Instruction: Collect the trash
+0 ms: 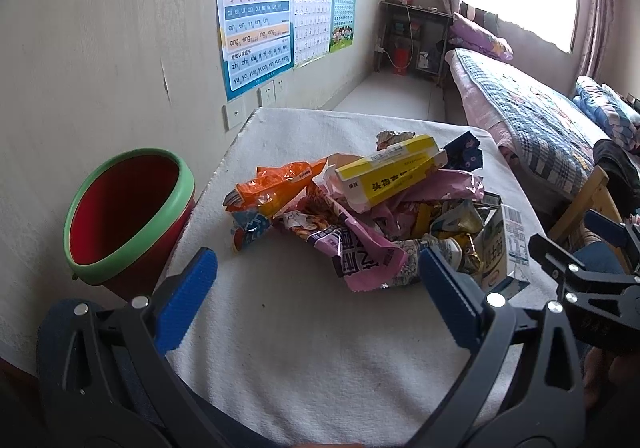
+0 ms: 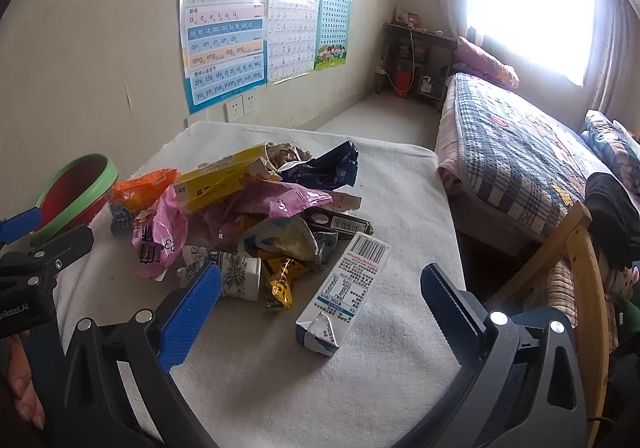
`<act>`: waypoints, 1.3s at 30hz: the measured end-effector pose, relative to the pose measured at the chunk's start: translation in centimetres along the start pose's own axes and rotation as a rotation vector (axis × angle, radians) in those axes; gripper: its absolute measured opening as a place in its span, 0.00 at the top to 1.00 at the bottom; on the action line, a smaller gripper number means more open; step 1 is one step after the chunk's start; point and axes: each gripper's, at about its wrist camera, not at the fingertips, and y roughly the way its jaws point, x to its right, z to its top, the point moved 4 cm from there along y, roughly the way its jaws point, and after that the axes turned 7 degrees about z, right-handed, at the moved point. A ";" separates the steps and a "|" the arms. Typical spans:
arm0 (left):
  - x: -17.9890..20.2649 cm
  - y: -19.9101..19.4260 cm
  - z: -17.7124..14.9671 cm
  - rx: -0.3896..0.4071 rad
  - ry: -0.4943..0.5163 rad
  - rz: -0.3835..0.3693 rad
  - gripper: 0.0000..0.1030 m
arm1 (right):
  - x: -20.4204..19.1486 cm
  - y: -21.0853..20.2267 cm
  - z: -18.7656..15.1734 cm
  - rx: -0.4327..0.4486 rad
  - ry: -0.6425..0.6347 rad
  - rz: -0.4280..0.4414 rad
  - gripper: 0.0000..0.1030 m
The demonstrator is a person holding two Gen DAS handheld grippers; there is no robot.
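A pile of trash lies on a white-clothed table (image 1: 304,348): an orange wrapper (image 1: 272,184), a yellow box (image 1: 384,172), pink wrappers (image 1: 360,252) and a white milk carton (image 2: 344,288). A red bin with a green rim (image 1: 128,212) stands at the table's left edge. My left gripper (image 1: 316,280) is open and empty, just short of the pile's near side. My right gripper (image 2: 320,296) is open and empty, with the milk carton lying between its blue fingers (image 2: 192,312). Each gripper also shows at the edge of the other's view.
A wall with posters (image 2: 224,24) and sockets is behind the table. A bed with a plaid quilt (image 2: 520,152) lies to the right, a wooden chair (image 2: 576,248) beside it. A dark shelf (image 2: 416,56) stands in the far corner under the window.
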 end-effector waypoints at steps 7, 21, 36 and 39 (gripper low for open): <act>0.2 0.0 0.0 -0.002 -0.002 0.001 0.04 | 0.0 0.1 -0.1 -0.006 -0.002 -0.002 0.06; 0.4 -0.1 0.0 -0.003 -0.001 0.001 0.04 | 0.0 0.1 -0.1 -0.004 -0.002 -0.001 0.06; -0.1 0.3 0.0 -0.017 -0.003 0.001 0.04 | 0.1 0.4 -0.3 -0.010 0.008 0.003 0.06; -0.1 0.2 -0.1 -0.019 -0.005 0.001 0.04 | 0.2 0.4 -0.3 -0.016 0.010 0.005 0.06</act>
